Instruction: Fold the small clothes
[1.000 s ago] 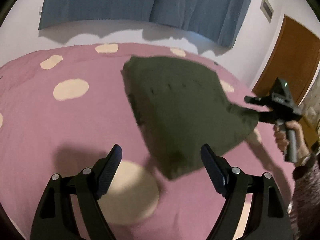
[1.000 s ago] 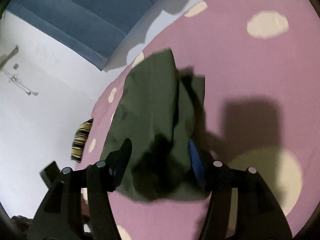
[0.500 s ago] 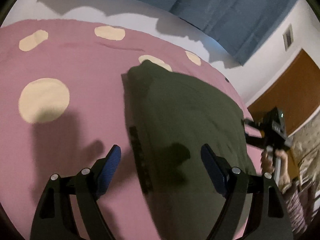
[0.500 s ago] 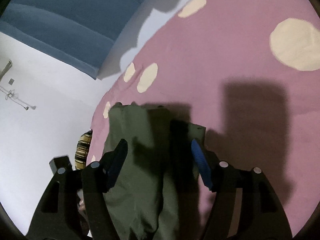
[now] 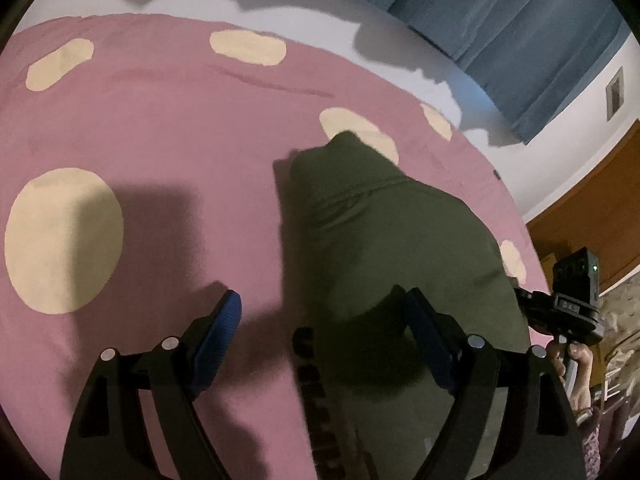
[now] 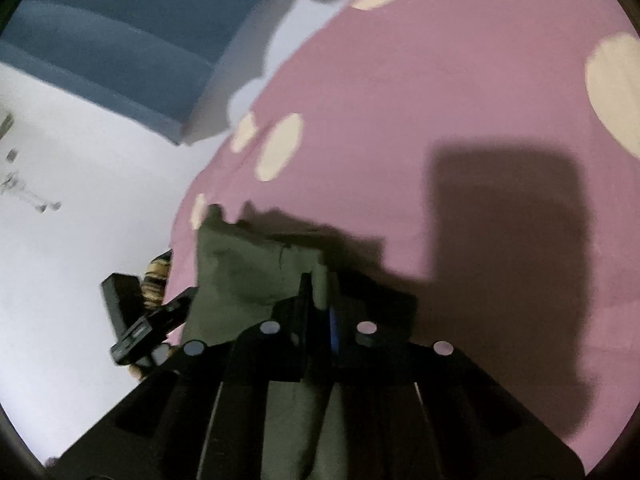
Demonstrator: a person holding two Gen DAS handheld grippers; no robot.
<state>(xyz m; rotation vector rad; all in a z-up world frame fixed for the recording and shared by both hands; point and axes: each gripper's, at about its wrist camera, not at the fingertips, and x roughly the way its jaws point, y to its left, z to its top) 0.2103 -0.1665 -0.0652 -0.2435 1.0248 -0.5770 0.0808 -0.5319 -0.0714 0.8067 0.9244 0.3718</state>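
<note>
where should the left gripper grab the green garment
Grip the near left edge of the green garment, by its dark ribbed band, coming from the bare bedspread side. That edge lies between the open left gripper fingers.

Pink bedspread with cream polka dots (image 5: 168,128) covers bed. White wall (image 5: 568,128) behind, blue fabric curtain (image 5: 500,12) hanging above. Brown wooden door (image 5: 592,200) at right. Hard shadows on spread; dim indoor light.

Pink bed (image 5: 168,128) (cream-spotted) carries an olive garment (image 5: 384,240).
</note>
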